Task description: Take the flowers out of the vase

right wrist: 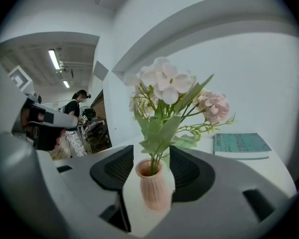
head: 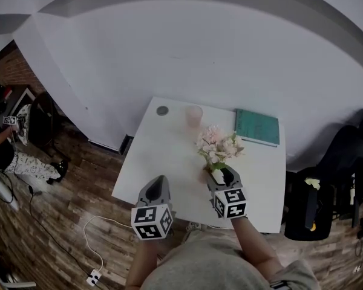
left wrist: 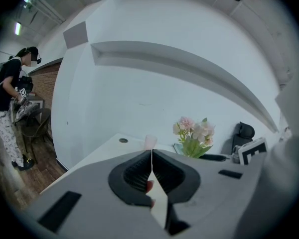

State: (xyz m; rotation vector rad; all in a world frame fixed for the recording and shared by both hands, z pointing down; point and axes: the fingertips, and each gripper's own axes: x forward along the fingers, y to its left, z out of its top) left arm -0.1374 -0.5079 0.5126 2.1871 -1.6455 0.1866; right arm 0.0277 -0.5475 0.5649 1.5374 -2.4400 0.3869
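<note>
A bunch of pale pink and white flowers (head: 218,145) with green leaves stands in a small ribbed pink vase (right wrist: 152,185) on the white table (head: 163,156). My right gripper (head: 221,171) is at the vase from the near side. In the right gripper view its jaws (right wrist: 152,153) stand wide open on either side of the vase's neck, with gaps showing and the stems rising between them. My left gripper (head: 159,180) hovers at the table's near left edge; its jaws (left wrist: 151,153) are shut with nothing in them. The flowers (left wrist: 194,133) show to its right.
A pink cup (head: 193,116) and a dark round disc (head: 163,110) sit at the table's far side, a teal book (head: 257,127) at the far right. A black chair with bags (head: 339,162) stands right of the table. A person (left wrist: 7,98) stands far left.
</note>
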